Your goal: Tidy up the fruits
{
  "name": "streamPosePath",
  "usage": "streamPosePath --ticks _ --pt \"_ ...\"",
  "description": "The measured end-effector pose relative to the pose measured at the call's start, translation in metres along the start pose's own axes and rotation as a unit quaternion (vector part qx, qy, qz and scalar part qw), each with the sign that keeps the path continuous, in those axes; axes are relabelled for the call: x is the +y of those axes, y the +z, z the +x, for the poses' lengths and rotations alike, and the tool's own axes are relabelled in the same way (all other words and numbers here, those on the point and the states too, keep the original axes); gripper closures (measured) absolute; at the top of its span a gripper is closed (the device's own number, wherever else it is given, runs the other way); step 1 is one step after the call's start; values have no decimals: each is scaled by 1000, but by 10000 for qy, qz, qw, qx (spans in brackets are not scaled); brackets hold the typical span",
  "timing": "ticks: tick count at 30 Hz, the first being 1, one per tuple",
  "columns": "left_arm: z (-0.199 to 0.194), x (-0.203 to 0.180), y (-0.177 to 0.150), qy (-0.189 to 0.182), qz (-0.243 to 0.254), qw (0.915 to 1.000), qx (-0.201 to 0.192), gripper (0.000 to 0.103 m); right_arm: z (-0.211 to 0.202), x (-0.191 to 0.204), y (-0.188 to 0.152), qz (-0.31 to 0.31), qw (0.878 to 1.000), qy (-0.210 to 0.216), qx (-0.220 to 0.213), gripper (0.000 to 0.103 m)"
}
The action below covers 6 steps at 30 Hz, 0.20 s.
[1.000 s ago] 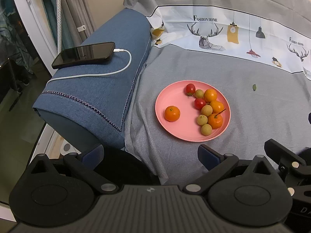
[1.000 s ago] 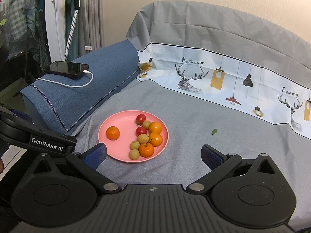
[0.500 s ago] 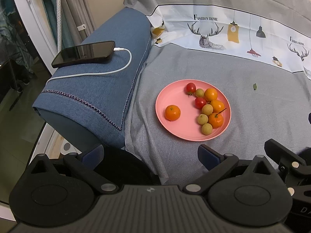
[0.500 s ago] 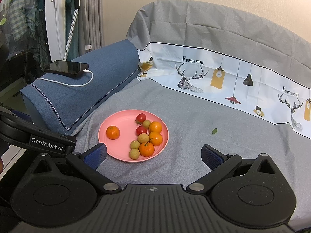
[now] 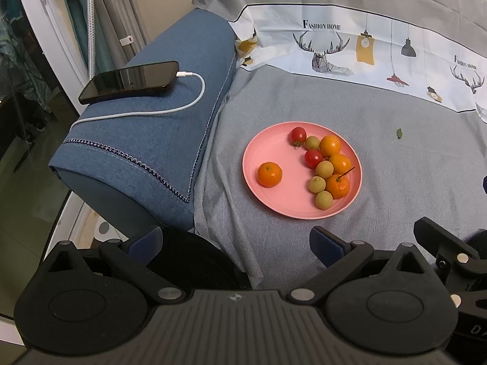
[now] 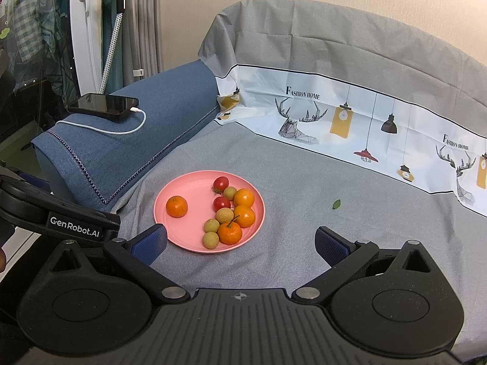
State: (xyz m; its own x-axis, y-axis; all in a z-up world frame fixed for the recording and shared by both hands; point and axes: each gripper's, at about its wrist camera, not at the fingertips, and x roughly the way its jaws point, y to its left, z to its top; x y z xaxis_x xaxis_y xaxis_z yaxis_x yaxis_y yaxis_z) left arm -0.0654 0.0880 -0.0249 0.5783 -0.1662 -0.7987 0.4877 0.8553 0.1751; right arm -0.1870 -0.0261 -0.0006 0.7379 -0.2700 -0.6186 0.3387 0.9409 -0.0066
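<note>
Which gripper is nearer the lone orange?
Probably the right gripper: its left finger overlaps the plate near the lone orange. The left gripper sits farther back.

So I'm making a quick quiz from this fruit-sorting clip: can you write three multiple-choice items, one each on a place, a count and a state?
1. Where does the phone lie?
A. on the blue armrest
B. on the pink plate
C. on the floor

2. How many orange fruits are on the plate?
A. two
B. four
C. six

3. How are the two hand-held grippers, left hand-held gripper and right hand-held gripper?
A. both open, holding nothing
B. left shut on a tomato
C. right shut on the plate

Key: 1 A, it rests there on its charging cable; 2 B, one apart, three clustered; 3 A, the fingers are spread, with nothing between.
</note>
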Motion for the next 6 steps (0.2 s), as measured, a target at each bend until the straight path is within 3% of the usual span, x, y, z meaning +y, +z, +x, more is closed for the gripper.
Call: streamPosePath --ticks 6 --pt "3 0 1 -52 -47 9999 78 0 0 1 -1 6 10000 7 7 1"
